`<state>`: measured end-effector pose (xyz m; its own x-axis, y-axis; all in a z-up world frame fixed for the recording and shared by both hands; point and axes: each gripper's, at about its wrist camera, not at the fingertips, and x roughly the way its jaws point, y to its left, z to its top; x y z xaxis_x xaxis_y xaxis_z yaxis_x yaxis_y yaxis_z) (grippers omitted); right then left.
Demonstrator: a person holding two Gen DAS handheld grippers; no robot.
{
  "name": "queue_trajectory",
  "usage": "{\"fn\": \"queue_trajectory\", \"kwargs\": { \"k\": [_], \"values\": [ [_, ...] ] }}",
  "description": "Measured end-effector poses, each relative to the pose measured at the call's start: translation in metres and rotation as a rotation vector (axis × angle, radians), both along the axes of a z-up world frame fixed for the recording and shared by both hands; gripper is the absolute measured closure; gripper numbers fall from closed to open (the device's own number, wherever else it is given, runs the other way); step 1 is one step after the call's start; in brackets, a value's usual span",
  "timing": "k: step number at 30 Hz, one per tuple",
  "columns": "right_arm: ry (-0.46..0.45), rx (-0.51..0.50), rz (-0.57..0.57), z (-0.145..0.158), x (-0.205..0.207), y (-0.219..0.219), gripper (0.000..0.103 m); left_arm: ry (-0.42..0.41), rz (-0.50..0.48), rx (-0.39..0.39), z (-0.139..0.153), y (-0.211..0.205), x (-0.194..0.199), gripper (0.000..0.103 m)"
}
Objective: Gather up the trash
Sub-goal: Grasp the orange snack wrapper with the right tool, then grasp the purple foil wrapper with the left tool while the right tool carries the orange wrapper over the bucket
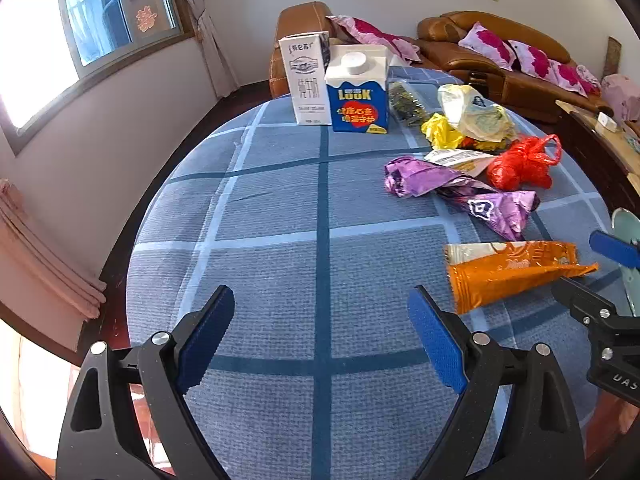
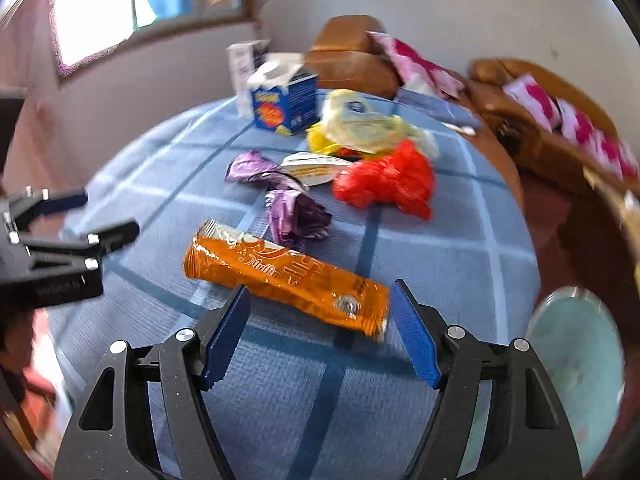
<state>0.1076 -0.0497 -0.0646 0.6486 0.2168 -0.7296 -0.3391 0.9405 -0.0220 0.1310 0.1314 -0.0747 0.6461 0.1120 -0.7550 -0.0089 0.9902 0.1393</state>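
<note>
Left gripper (image 1: 320, 340) jaws wide, nothing between, only checked cloth (image 1: 280, 208) under them

Right gripper (image 2: 320, 332) jaws apart, empty; orange wrapper (image 2: 286, 276) lies just ahead of tips, near end between them, not touched

Beyond wrapper: purple wrappers (image 1: 460, 192), red bag (image 1: 520, 164), pale bag (image 1: 476, 114), yellow scrap (image 1: 440, 132), two cartons (image 1: 356, 92) farthest from both jaws

Pale green bin (image 2: 576, 364) right of right jaws, contents not visible

Judgement: early stage, no piece gripped, all visible trash still on table; orange wrapper likely first
</note>
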Motion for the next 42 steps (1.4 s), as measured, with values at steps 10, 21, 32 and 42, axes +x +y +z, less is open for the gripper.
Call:
{"fn": "queue_trajectory", "kwargs": {
  "k": [10,21,32,42],
  "values": [
    [0.084,-0.101,0.276,-0.02,0.033,0.023,0.032,0.005,0.03,-0.023,0.005,0.014,0.005,0.016],
    [0.123,0.028,0.262,-0.008,0.006,-0.01,0.083,0.024,0.026,-0.036,0.003,0.004,0.012,0.016],
    [-0.084,0.012,-0.049,0.031,-0.04,-0.081,0.083,0.015,-0.038,-0.064,0.008,-0.04,0.025,0.016],
    [-0.176,-0.173,-0.281,0.027,-0.06,-0.122,0.083,0.001,-0.085,-0.164,0.019,-0.094,0.052,0.016]
  ]
}}
